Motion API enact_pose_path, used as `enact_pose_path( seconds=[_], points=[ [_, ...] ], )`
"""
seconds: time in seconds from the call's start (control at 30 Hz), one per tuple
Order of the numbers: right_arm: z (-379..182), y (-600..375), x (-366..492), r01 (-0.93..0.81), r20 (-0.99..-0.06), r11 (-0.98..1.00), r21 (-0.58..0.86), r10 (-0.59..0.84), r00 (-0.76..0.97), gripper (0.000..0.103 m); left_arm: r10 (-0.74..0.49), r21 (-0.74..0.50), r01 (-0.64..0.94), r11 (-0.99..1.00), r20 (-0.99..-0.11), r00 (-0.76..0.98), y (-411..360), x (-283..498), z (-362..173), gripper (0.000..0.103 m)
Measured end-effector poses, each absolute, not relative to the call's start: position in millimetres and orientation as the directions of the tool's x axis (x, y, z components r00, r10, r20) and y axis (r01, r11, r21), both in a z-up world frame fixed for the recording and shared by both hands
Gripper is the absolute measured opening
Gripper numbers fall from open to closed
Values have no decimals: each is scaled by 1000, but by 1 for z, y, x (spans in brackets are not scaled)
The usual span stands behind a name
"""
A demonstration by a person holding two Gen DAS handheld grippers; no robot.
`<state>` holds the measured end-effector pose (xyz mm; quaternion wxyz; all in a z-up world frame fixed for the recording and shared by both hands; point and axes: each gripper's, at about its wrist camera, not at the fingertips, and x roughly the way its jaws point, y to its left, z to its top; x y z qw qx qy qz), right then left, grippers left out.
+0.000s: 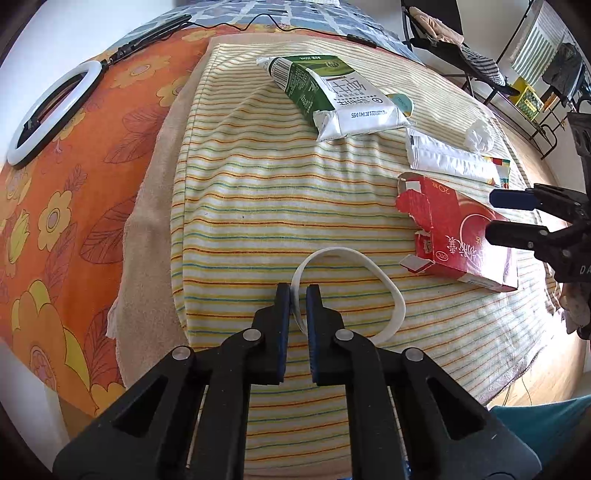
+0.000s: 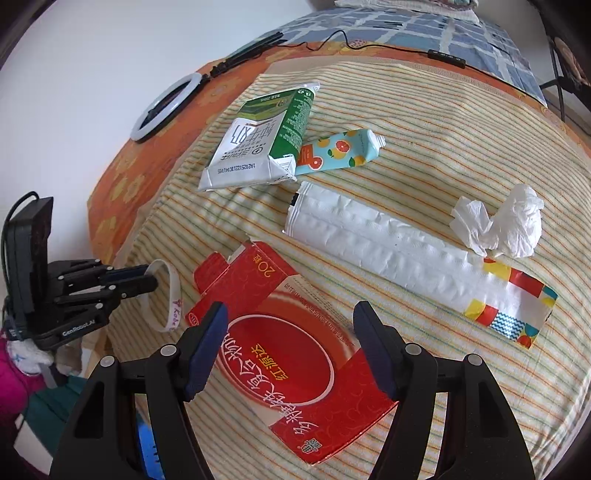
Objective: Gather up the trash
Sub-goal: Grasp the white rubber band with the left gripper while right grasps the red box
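L gripper [image 1: 298,295] jaws pinched on white wristband [image 1: 391,291], thin, floppy, light; hold by the strip edge. R gripper [image 2: 290,325] jaws wide open over torn red carton [image 2: 295,369], light, crushable, take across flat sides. Milk carton [image 2: 255,147], tissue [image 2: 509,225] farther on striped cloth [image 1: 240,184].

A: The milk carton [image 1: 334,94] is lying over the fruit-print tube [image 1: 402,101] in the left wrist view, leaving only a sliver showing beside it.

B: And in the right wrist view the carton [image 2: 258,142] is covering that tube's [image 2: 343,149] flat end.

A: The wristband [image 1: 354,291] is disappearing behind the left gripper's pads [image 1: 284,306].

B: Beyond the carton, the blue checked cloth [image 2: 424,29] is running off the top edge.
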<state>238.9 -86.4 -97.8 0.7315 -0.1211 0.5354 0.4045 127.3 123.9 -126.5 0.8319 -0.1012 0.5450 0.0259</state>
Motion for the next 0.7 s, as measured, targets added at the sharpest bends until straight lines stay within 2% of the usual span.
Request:
enact_pose_path(
  seconds=[0.07, 0.27, 0.43, 0.53, 0.7],
  points=[
    [-90, -90, 218, -753, -889, 642, 143, 418, 187, 70, -61, -134, -152, 979, -912, 407, 124, 127, -126, 6],
    [-94, -80, 159, -865, -900, 496, -72, 341, 271, 70, -44, -115, -148, 982, -910, 412, 121, 125, -126, 4],
    [-117, -68, 147, -839, -881, 451, -304, 202, 428, 70, -42, -114, -152, 982, -910, 413, 120, 124, -126, 4],
    [-121, -66, 151, -826, -864, 443, -349, 190, 467, 79, -39, -110, -150, 983, -910, 413, 120, 124, -126, 4],
    [-117, -65, 167, -845, -883, 450, -288, 216, 416, 78, -40, -108, -142, 984, -908, 417, 119, 125, -125, 3]
  ],
)
